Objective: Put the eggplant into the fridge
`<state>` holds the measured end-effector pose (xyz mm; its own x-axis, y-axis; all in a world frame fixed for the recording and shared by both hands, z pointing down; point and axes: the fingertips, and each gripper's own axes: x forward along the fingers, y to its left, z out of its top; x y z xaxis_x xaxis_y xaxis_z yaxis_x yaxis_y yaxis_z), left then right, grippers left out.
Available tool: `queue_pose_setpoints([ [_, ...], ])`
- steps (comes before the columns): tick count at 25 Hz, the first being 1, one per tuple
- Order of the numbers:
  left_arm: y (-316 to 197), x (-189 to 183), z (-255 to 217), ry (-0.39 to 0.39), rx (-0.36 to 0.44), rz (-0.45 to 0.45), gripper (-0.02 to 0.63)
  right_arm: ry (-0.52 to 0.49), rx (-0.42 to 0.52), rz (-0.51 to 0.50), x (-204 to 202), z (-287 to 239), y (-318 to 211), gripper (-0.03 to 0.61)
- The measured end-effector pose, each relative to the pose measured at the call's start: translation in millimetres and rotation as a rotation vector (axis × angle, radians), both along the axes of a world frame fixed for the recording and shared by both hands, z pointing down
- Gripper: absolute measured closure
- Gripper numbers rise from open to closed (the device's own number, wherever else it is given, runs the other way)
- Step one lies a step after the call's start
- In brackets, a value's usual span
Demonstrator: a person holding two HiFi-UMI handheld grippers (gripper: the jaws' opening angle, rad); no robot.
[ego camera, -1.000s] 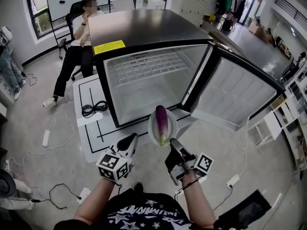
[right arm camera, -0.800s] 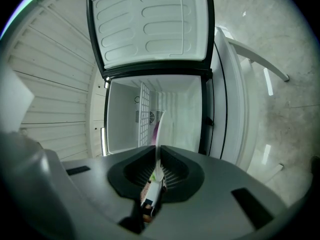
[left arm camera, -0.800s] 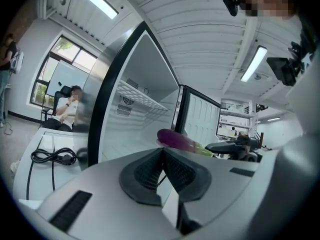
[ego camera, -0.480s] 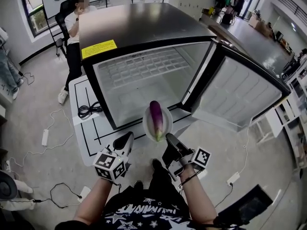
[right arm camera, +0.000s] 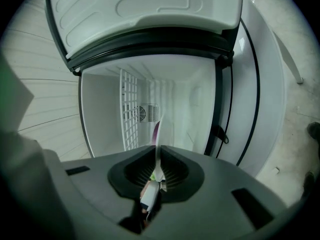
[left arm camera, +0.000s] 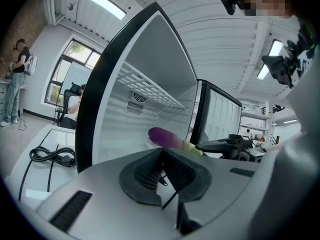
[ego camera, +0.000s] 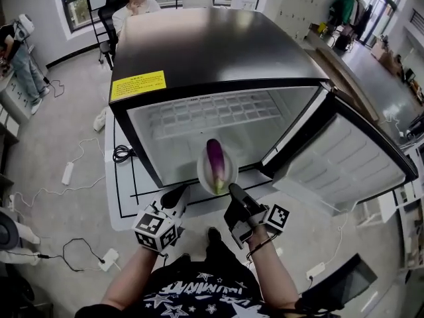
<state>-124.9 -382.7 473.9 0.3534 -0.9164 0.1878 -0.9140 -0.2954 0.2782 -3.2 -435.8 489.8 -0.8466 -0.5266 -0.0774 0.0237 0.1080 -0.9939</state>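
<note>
A purple eggplant [ego camera: 215, 159] with a green stem end lies on a small white plate [ego camera: 204, 172]. My right gripper [ego camera: 233, 192] is shut on the plate's near rim and holds it level in front of the open fridge [ego camera: 199, 45]. In the right gripper view the plate [right arm camera: 159, 146] shows edge-on between the jaws, with a sliver of eggplant [right arm camera: 155, 130] above it. To the plate's left my left gripper [ego camera: 177, 194] is shut and holds nothing. From the left gripper view, the eggplant [left arm camera: 165, 137] shows beyond the shut jaws. The fridge interior is white, with a wire shelf near the top.
The fridge door [ego camera: 344, 158] stands swung open to the right. A white floor mat [ego camera: 122, 201] with black lines lies under the fridge, and a coiled black cable [ego camera: 122, 154] rests on it. A person [ego camera: 136, 2] sits in a chair behind the fridge. Cords and a power strip [ego camera: 67, 172] lie at left.
The fridge has come nearer and its opening now faces me more squarely. The plate with the eggplant stays in my right gripper, just before the opening. The left gripper stays shut.
</note>
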Motion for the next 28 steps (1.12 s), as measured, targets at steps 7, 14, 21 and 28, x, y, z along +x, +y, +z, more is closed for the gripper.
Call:
queue_pose_setpoints([
  [7,-25,-9,7,-0.014,-0.004,-0.083,0.604,0.026,-0.017,-0.072,-10,16,-36,0.555],
  [14,-51,-20,12,-0.011,-0.006,-0.174,0.604,0.057,-0.016,-0.178,-36,27,-65,0.555],
  [21,-63,-27,18,-0.025,-0.028,-0.228,0.604,0.091,-0.048,-0.255,-61,45,-82,0.555],
  [28,-68,-33,16,-0.028,-0.036,-0.266,0.604,0.126,-0.074,-0.276,-72,59,-94,0.555],
])
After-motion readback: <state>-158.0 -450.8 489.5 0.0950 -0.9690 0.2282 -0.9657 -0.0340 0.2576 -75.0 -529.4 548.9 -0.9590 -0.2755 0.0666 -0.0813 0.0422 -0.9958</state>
